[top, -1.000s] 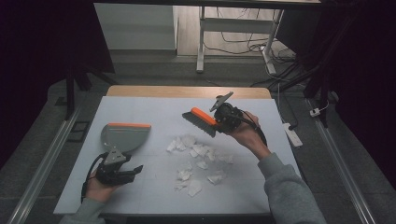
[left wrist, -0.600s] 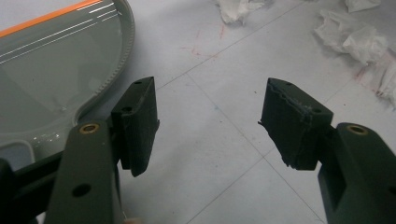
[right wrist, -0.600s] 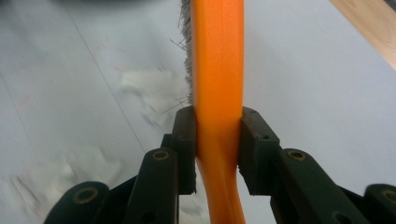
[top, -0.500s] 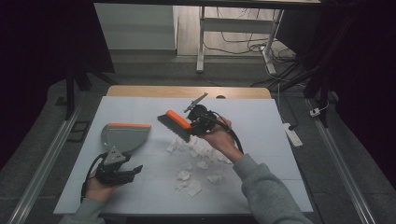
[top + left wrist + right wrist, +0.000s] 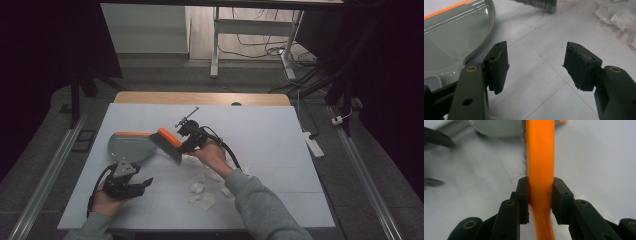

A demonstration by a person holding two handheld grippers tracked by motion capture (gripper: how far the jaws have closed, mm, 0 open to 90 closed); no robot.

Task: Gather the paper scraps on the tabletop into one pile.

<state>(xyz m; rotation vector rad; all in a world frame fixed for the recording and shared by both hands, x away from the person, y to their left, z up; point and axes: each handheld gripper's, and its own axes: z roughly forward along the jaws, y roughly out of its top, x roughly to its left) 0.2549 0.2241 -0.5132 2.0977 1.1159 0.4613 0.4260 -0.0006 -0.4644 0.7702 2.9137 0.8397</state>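
Nearest the camera in the high view, at the lower left of the frame, the left gripper [image 5: 131, 186] rests low over the white table [image 5: 280, 150] in the person's left hand [image 5: 104, 200]. In the left gripper view its two black jaws stand well apart with nothing but bare table between them; the grey dustpan [image 5: 446, 42] with its orange edge lies in the upper left of that frame, just beyond the left jaw and not touching it.

A little farther in, low and centre in the high view, crumpled scraps of white paper [image 5: 202, 192] lie scattered on the table. Some of them also show at the upper right corner of the left gripper view [image 5: 615, 15].

Behind the scraps, near the middle of the high view, the right hand [image 5: 212, 156] holds the right gripper [image 5: 186, 142]. Its jaws are clamped on the orange handle of a small brush [image 5: 167, 143]. In the right gripper view the orange handle [image 5: 541, 157] runs straight up the centre of the frame, pinched between both pads, with dark bristles along its left edge.

The brush head hangs tilted, bristles down, just at the right rim of the dustpan [image 5: 127, 146], which lies flat on the table left of centre. Whether the bristles touch the table cannot be told.
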